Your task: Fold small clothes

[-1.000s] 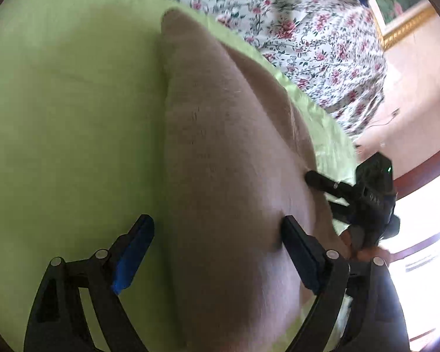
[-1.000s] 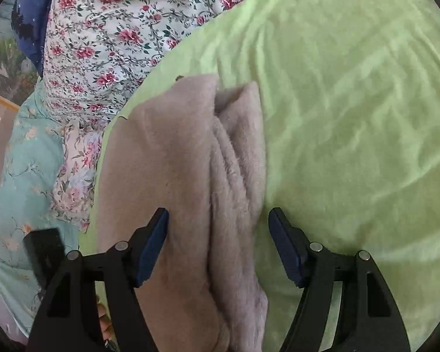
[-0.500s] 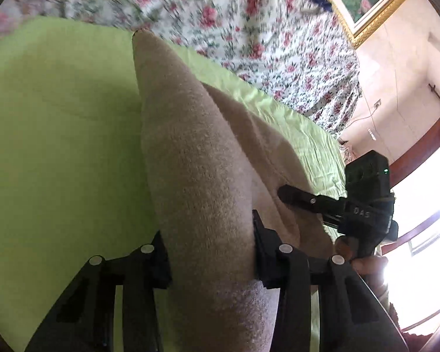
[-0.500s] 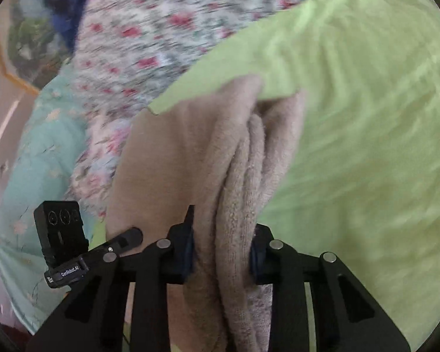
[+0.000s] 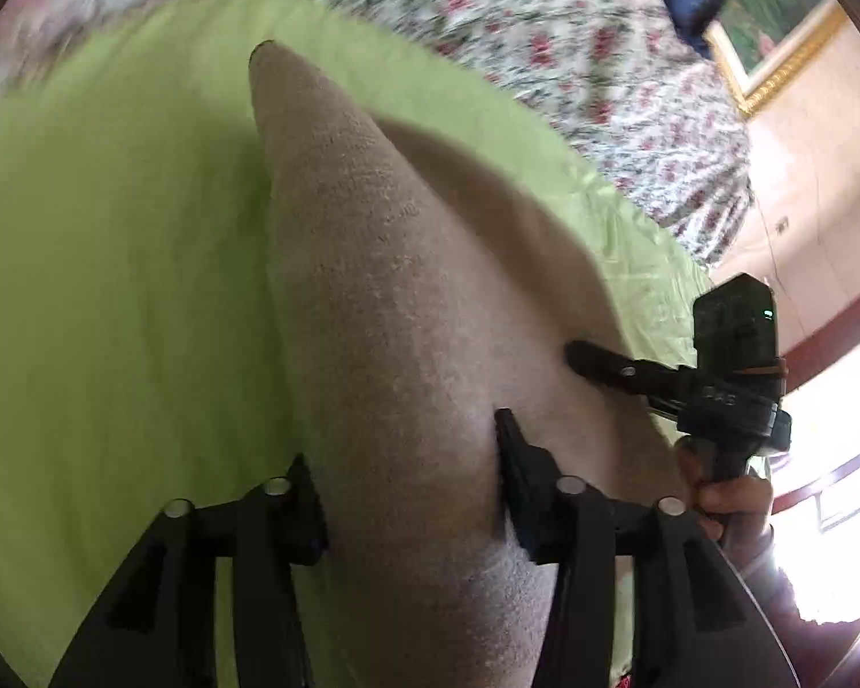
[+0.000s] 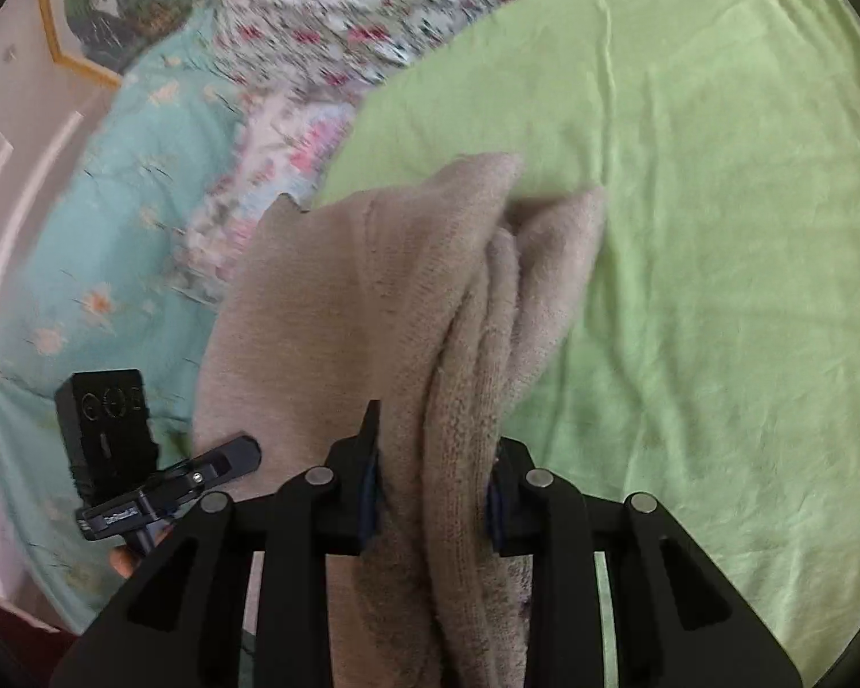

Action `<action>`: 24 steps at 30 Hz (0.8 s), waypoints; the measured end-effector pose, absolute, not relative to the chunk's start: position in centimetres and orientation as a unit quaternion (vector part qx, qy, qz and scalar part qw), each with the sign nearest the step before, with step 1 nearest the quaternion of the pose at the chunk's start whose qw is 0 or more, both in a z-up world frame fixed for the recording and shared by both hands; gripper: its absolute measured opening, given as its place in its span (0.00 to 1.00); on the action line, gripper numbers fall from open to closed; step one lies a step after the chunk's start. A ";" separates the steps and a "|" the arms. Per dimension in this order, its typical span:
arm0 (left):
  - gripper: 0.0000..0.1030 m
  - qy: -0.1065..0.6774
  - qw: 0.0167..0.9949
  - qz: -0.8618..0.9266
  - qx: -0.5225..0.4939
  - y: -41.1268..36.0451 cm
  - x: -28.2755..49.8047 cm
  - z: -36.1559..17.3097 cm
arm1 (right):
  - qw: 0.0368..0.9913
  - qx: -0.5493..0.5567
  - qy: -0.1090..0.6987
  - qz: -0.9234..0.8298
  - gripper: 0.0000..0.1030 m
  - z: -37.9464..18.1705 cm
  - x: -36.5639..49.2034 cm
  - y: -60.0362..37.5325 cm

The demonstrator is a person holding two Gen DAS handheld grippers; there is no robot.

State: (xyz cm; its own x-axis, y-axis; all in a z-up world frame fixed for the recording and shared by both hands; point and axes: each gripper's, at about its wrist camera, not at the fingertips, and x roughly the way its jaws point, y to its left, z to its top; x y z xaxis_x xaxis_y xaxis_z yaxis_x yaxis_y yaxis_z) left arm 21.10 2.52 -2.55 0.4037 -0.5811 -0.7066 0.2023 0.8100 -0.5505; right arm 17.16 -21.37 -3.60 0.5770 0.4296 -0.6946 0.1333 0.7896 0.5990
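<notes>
Both tools are showing matte black linkage arms studded with round silver rivets. The right gripper (image 6: 433, 479) is wearing blue finger pads (image 6: 368, 493); the left gripper (image 5: 410, 479) is looking all black.

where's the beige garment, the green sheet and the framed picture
beige garment (image 5: 395, 309), left wrist view, its raised fold
green sheet (image 6: 716, 229), right wrist view, bare stretch right of the garment
framed picture (image 5: 774, 46), left wrist view, gold frame edge
</notes>
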 end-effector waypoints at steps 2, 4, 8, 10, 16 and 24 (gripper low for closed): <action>0.58 0.488 0.807 -0.245 -0.224 3.4 21.1 -3.2 | 0.828 0.323 0.449 0.091 0.33 -4.1 17.1 -21.6; 0.61 0.485 0.810 -0.238 -0.227 4.0 20.9 -2.6 | 0.824 0.329 0.454 0.087 0.39 -4.1 17.0 -21.8; 0.65 0.461 0.841 -0.202 -0.197 4.8 20.6 -0.3 | 0.843 0.279 0.458 0.044 0.53 -1.7 16.2 -22.0; 0.66 0.445 0.856 -0.182 -0.191 5.7 20.6 0.8 | 0.862 0.255 0.439 0.018 0.53 0.2 16.3 -22.2; 0.65 0.447 0.861 -0.143 -0.193 6.2 22.2 0.8 | 0.870 0.255 0.422 0.008 0.49 1.1 21.0 -22.3; 0.63 0.449 0.875 -0.122 -0.132 3.2 22.5 0.8 | 0.911 0.247 0.329 0.028 0.08 4.3 19.6 -21.8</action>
State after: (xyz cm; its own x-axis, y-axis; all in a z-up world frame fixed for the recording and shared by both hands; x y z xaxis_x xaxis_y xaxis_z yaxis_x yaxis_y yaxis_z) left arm 22.47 3.17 0.85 0.5676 -0.3331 -0.7529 0.0957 0.9350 -0.3415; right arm 19.58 -21.80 4.28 0.7823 0.2124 -0.5855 0.1119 0.8768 0.4676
